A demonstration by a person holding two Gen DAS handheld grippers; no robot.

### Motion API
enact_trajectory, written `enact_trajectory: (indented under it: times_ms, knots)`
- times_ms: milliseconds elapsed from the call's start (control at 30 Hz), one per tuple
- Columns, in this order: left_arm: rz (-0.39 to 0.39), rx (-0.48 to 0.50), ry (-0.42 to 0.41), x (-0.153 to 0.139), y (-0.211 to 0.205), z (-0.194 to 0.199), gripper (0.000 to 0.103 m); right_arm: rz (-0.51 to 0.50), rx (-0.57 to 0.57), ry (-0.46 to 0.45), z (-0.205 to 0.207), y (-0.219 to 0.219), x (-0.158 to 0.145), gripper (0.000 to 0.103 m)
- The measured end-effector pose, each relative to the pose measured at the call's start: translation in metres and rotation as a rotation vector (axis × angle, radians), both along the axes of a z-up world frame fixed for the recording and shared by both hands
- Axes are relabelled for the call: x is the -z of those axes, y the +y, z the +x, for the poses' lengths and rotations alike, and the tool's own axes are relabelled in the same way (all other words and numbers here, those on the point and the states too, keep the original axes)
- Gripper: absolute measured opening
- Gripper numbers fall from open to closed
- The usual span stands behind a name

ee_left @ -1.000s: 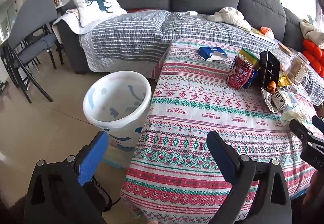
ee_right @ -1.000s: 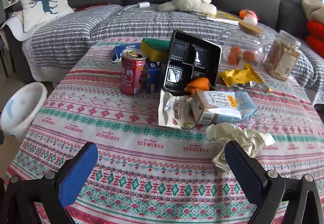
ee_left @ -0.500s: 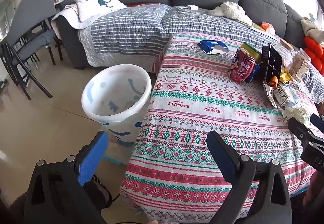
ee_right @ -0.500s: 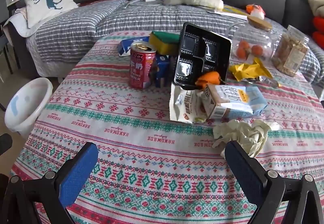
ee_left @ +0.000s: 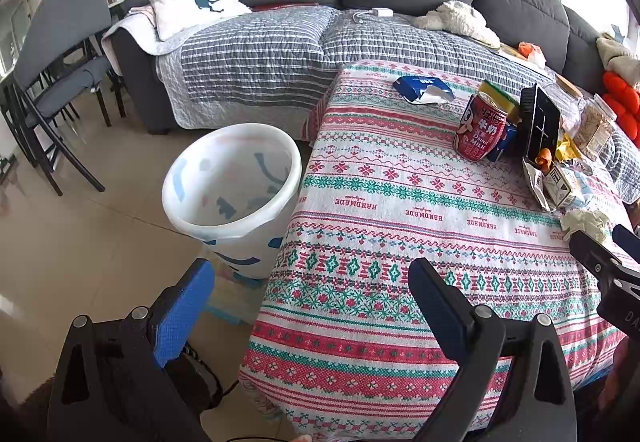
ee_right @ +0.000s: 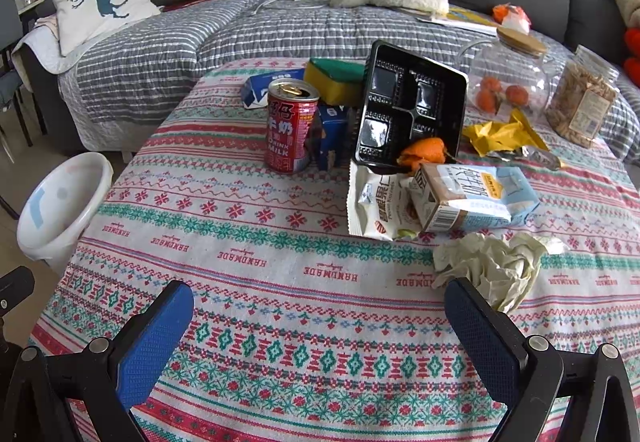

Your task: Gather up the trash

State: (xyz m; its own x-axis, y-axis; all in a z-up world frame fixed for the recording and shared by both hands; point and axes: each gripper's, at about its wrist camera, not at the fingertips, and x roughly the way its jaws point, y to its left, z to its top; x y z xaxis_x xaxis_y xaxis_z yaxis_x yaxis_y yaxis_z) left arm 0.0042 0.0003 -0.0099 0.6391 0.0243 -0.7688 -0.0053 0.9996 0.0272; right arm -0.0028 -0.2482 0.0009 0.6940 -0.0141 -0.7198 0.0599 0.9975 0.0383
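Milk carton (ee_right: 472,198) lying flat, long axis left-right; both grippers' fingers (ee_right: 480,334) spread, empty.

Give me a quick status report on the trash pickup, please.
Both grippers open, empty: left gripper, right gripper. Crumpled paper by the right gripper's finger, not gripped. Bin stands beside the table, nothing blocking.

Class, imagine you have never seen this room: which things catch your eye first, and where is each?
A red milk can stands mid-table beside a tilted black tray. Crumpled paper lies nearest the open right gripper. A white bin sits on the floor at the table's left edge.
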Motion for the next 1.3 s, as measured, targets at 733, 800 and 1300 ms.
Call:
enact_trajectory:
  times_ms: [733, 800, 1300]
  knots:
    - [-0.004, -0.002, 0.0, -0.0001, 0.002, -0.0007, 0.099, 0.008, 0.008, -0.001, 0.0008, -0.0006, 0.0009, 0.103]
    - [-0.004, -0.003, 0.0, -0.0001, 0.0021, -0.0007, 0.099, 0.009, 0.009, -0.001, 0.0009, -0.0008, 0.0008, 0.103]
    - [-0.003, -0.001, 0.0, -0.0011, 0.0027, -0.0004, 0.099, 0.015, 0.012, 0.001, 0.0011, -0.0027, 0.0004, 0.103]
